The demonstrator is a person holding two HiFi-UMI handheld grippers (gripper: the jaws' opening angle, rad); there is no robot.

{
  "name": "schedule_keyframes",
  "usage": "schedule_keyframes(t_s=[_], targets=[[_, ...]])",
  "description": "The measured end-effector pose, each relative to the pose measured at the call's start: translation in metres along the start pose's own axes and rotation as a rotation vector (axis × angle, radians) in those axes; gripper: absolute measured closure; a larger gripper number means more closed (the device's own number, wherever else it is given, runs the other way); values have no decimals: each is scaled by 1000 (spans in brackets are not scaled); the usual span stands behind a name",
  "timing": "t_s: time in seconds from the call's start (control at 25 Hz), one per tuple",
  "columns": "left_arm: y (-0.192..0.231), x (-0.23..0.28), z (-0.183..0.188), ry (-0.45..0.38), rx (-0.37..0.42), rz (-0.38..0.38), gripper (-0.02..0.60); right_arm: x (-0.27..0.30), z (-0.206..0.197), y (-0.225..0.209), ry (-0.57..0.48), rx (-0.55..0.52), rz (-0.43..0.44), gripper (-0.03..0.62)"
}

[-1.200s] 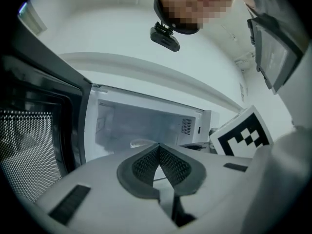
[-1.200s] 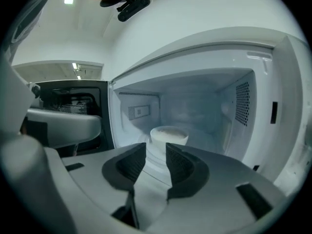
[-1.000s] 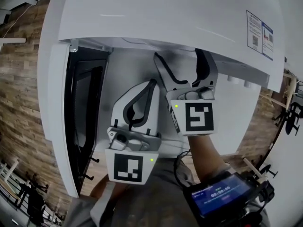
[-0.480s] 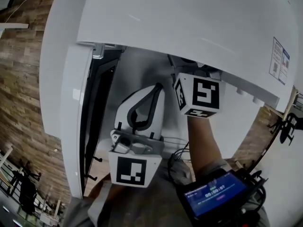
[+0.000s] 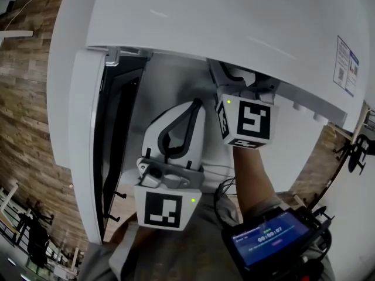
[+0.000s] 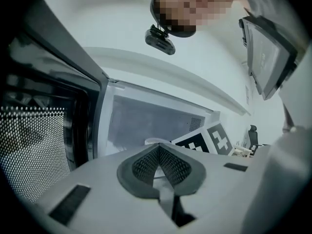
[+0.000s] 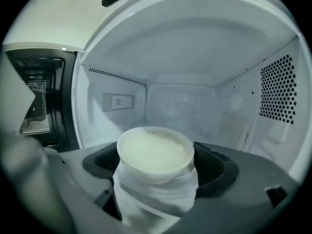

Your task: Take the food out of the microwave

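Note:
The white microwave stands with its door swung open to the left. Inside the cavity sits a white paper cup filled with pale food. My right gripper reaches into the cavity with the cup between its jaws. They are closing, and a dark gap still shows beside the left pad. In the head view only its marker cube shows below the microwave's top. My left gripper hangs shut and empty in front of the opening, tips together.
The open door's dark mesh window lies close on the left of both grippers. A perforated wall bounds the cavity's right side. A small lit screen sits at the person's waist. Wooden floor lies to the left.
My right gripper has pushed forward into the microwave, so its jaws are now hidden under the top in the head view. The left gripper has stayed put.

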State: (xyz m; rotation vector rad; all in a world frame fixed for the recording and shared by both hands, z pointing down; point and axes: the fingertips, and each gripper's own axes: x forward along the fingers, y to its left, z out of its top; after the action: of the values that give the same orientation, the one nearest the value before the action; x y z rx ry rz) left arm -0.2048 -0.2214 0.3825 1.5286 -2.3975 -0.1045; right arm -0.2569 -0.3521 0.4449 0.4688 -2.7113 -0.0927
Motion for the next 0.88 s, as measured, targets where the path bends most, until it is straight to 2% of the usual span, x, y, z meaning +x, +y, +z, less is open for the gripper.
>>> schedule_keyframes(t_s=[0.12,0.2,0.32,0.6,0.88], targets=[[-6,-1,0,2,2,-14,575,-5,-6,6,21,-18,44,103],[-7,-3,0,3,3,-17,575,-3,-6,12,33,-16,89,45],[-7,-5,1,3,8,-15,575,3,1,8,17,3,83,16],[-2,-12,3,3,10,-1,575,18,9,-3,-3,20,39,14],[0,-19,3,4,6,0,575,19,5,4,19,-7,64,49]])
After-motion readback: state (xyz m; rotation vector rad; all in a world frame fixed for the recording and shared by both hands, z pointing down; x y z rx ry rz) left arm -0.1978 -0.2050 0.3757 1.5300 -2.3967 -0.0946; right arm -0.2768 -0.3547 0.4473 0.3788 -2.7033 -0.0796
